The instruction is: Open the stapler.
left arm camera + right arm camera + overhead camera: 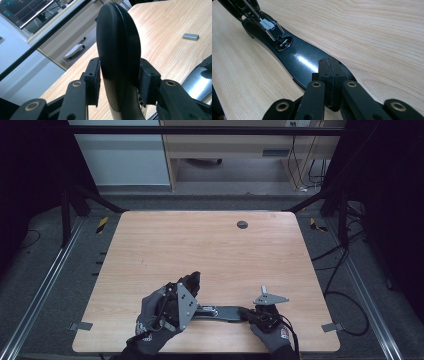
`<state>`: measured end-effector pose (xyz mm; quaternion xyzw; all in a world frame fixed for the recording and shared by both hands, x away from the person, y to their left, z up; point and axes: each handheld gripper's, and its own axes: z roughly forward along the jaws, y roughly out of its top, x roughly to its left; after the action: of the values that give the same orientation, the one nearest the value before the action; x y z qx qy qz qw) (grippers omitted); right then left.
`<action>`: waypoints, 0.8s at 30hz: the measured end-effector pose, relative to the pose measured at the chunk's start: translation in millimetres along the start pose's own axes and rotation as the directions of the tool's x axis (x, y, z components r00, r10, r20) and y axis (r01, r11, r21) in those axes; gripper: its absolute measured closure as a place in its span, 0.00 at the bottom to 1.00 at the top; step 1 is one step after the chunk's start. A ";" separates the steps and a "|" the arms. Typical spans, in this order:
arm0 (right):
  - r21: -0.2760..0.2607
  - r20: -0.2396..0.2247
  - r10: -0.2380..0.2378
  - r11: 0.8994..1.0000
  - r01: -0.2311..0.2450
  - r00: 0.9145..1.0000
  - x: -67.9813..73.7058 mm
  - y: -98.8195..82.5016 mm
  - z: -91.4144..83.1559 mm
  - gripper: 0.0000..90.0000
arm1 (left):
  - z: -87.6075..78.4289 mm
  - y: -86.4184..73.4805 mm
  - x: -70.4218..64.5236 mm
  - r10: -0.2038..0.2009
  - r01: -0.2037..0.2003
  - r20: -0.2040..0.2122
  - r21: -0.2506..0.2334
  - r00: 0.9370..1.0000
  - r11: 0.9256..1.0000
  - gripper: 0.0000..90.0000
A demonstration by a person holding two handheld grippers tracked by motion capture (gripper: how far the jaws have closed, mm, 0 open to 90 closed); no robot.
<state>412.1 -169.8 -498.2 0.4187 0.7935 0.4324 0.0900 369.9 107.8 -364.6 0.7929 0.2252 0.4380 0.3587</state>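
High view, left tool (192, 282) clamping black stapler (220, 312), wooden table (210, 250)

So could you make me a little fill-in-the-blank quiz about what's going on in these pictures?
1. The left gripper has its jaws shut on a black ____ arm.
2. The stapler base lies on a ____ table.
3. The right gripper presses on the stapler with its jaws ____.

Missing words: stapler; wooden; shut

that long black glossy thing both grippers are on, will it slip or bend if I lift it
The black glossy piece looks smooth and shiny, so it may slip between pads. It reads as rigid moulded plastic with metal fittings, so it probably won't flop. Long and narrow, it could pivot if held at one end.
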 end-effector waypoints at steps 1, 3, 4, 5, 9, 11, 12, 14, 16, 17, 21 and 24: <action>0.000 -0.001 0.000 1.000 0.000 1.000 -0.1 0.0 0.0 1.00 | -0.4 -0.4 0.8 -0.003 0.003 0.001 -0.001 1.000 1.000 0.64; -0.001 -0.001 -0.002 1.000 0.002 1.000 -0.3 0.0 0.0 1.00 | -1.2 -1.2 2.3 -0.007 0.007 0.000 -0.001 1.000 1.000 0.64; 0.000 0.000 0.000 1.000 0.000 1.000 -0.1 0.0 0.0 1.00 | -1.5 -1.6 2.9 -0.011 0.011 0.001 -0.002 1.000 1.000 0.64; 0.000 0.000 0.000 1.000 0.000 1.000 -0.1 0.0 0.0 1.00 | -1.9 -2.1 3.7 -0.014 0.014 0.001 -0.002 1.000 1.000 0.64; 0.000 0.000 0.000 1.000 0.000 1.000 0.0 0.0 0.0 1.00 | -3.8 -4.1 7.4 -0.028 0.028 -0.003 -0.002 1.000 1.000 0.64; 0.001 0.001 0.002 1.000 -0.002 1.000 0.3 0.0 -0.1 1.00 | -5.4 -5.9 10.8 -0.039 0.039 -0.004 -0.002 0.999 0.999 0.64; 0.001 0.001 0.002 1.000 -0.002 1.000 0.3 0.0 -0.1 1.00 | -6.2 -7.1 12.6 -0.049 0.049 -0.002 -0.004 0.999 0.999 0.64; 0.001 0.001 0.002 1.000 -0.002 1.000 0.2 0.0 -0.1 1.00 | -7.9 -9.3 15.9 -0.063 0.063 -0.004 -0.005 0.998 0.998 0.63; 0.000 0.001 0.001 1.000 -0.001 1.000 0.1 0.0 0.0 1.00 | -9.2 -11.4 18.5 -0.074 0.074 -0.004 -0.007 0.997 0.997 0.63; 0.002 0.001 0.003 1.000 -0.003 1.000 0.2 0.0 -0.1 1.00 | -9.8 -12.1 19.3 -0.078 0.078 -0.005 -0.008 0.997 0.997 0.63; -0.002 0.002 -0.006 1.000 0.006 1.000 0.2 0.1 0.1 1.00 | -11.3 -14.2 20.9 -0.086 0.086 -0.011 -0.009 0.996 0.996 0.63; 0.000 0.004 -0.007 1.000 0.007 1.000 0.6 0.1 0.1 1.00 | -12.5 -16.2 23.5 -0.099 0.099 -0.011 -0.012 0.995 0.995 0.63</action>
<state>411.9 -169.4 -498.0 0.4167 0.7947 0.4314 0.0930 370.6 138.7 -360.0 0.7764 0.2638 0.4254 0.3831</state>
